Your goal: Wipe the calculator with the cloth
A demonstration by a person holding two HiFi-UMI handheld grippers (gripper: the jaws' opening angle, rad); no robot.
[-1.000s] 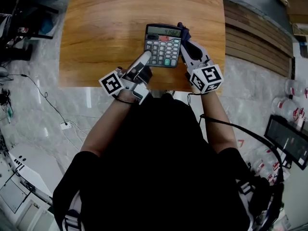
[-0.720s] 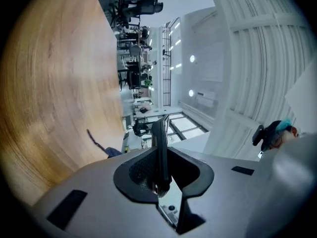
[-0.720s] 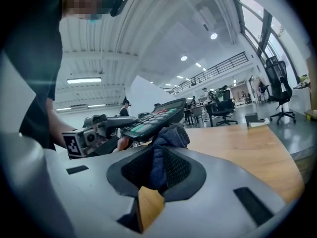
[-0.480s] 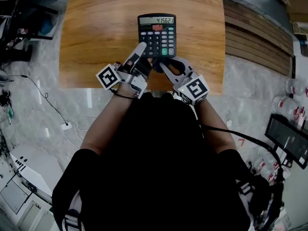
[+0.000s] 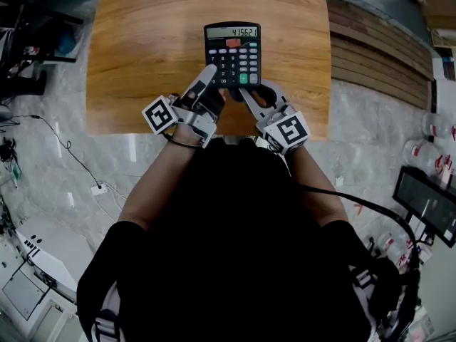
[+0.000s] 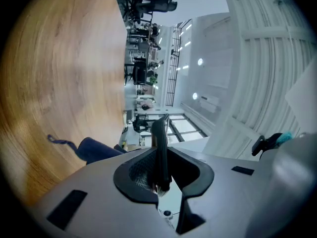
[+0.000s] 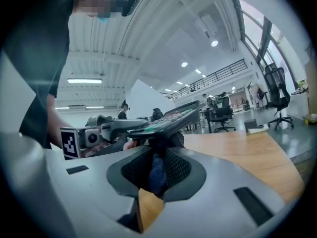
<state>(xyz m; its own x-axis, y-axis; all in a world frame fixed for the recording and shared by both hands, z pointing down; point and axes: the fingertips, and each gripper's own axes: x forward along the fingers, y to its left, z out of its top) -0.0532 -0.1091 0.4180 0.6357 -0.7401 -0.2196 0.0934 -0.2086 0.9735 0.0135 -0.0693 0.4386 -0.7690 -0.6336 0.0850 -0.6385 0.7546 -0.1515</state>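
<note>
Prob. open-plan office/lab: swivel chairs (image 7: 275, 90), mezzanine railing (image 7: 218, 76), strip lights (image 7: 83, 81), big windows (image 7: 257, 24).

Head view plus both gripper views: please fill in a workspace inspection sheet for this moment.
Surface: wooden table, grain clean and dry as far as can be seen.
Job's things: calculator held over the table's near part, digits on its display; dark blue cloth at its near right corner.
Clutter: nothing seen on the table.
Grippers: left gripper shut on the calculator's near edge; right gripper shut on the cloth.
Cables: floor cable at left; another cable beside the person's right arm.
Surroundings: pale floor, wooden slats at right, office chair far off.
</note>
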